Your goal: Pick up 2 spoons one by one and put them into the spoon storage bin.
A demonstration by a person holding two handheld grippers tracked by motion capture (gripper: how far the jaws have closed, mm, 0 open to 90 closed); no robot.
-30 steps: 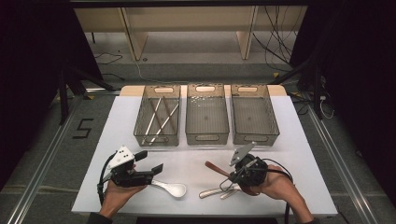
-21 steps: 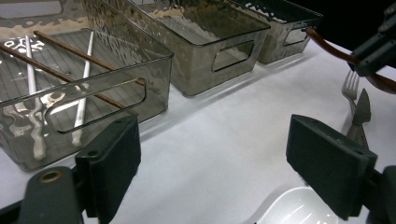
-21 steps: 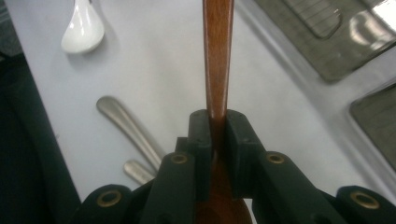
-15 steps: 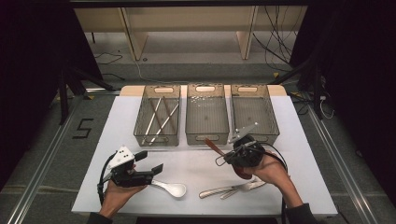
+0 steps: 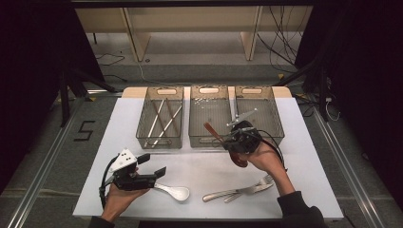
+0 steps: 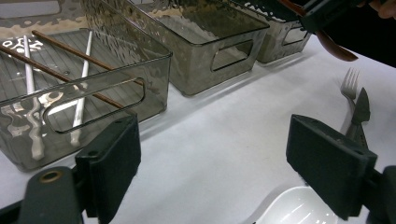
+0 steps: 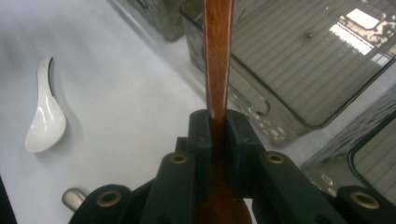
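High view, near edge first: left gripper (image 5: 151,171) held low over the white table (image 5: 304,142) at the front left, jaws spread wide with nothing between them, pointing right toward a white spoon (image 5: 176,192) that lies just past the tips. Right of that spoon, two metal forks (image 5: 237,191) flat on the table, side by side and touching. Farther in, right gripper (image 5: 227,138) held up off the table in a hand (image 5: 261,159) — jaws pressed together on a brown wooden spoon (image 5: 236,159), bowl hanging down toward the person, handle slanting up and away over the near wall of the middle bin (image 5: 208,137). Beyond, three smoky clear bins in a row across the far half of the table: left bin (image 5: 142,128) with chopsticks (image 5: 161,121) in it, some pale and some brown; middle bin, contents too faint to tell; right bin (image 5: 276,123) with a grey utensil lying near its left wall.

Left gripper view: both black jaws well apart, white spoon's bowl (image 6: 299,210) low between them on the table, forks (image 6: 350,91) farther off at right, left bin (image 6: 93,93) with its chopsticks at left — and the brown spoon hanging at the top right corner.

Right gripper view: jaws pinching the wooden spoon (image 7: 218,60) by the neck, handle running straight up the middle, white spoon (image 7: 44,121) down on the table at left, bins ahead at right.
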